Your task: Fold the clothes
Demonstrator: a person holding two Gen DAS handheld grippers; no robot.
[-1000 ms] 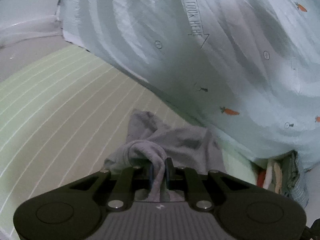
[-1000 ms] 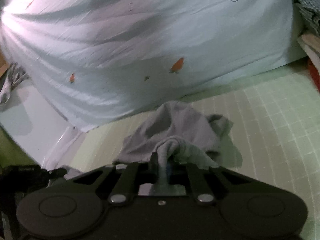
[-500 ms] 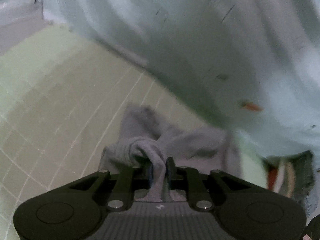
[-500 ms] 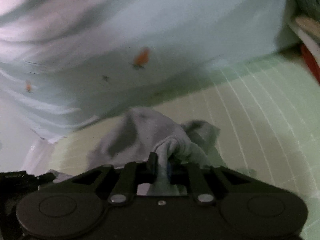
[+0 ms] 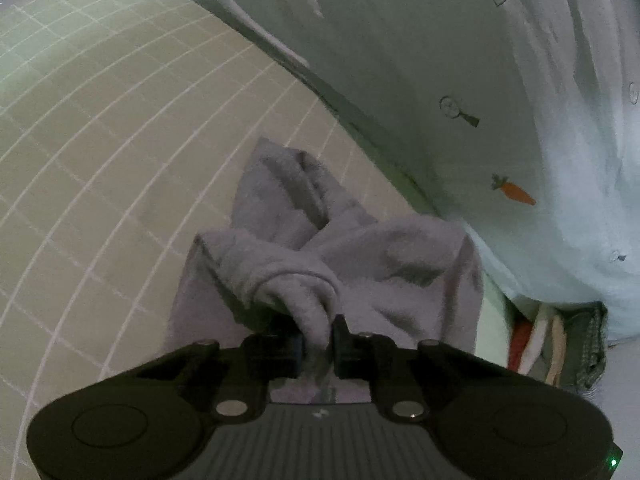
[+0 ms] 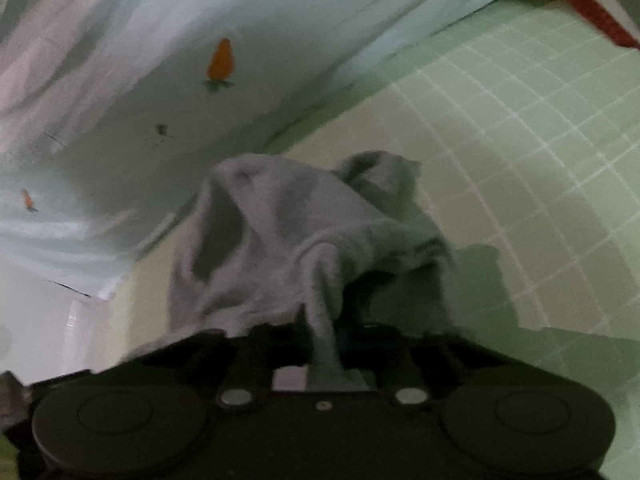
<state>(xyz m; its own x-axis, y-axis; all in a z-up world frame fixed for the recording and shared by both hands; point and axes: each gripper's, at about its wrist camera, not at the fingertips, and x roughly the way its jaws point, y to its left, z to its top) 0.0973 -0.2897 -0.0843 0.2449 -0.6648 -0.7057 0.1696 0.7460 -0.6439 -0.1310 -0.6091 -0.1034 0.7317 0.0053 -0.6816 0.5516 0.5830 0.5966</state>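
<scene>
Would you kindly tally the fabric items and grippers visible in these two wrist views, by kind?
Grey garment: 1
Pale blue carrot-print quilt: 1
Green grid-pattern sheet: 1
Stacked folded items at the edge: 1 stack, count unclear
Grippers, each pinching the garment: 2, left gripper and right gripper
Total: 6

- Both views are dim, with a greenish-grey cast.
- Left wrist view: fairly sharp; the pale printed sheet (image 5: 460,60) is brightest at far right.
- Right wrist view: motion-blurred throughout; the grey garment (image 6: 288,240) has smeared edges and casts a dark shadow on the green grid mat (image 6: 540,168) to its right.
- Fisheye distortion bends the grid lines into arcs; black vignetting fills the corners.
</scene>
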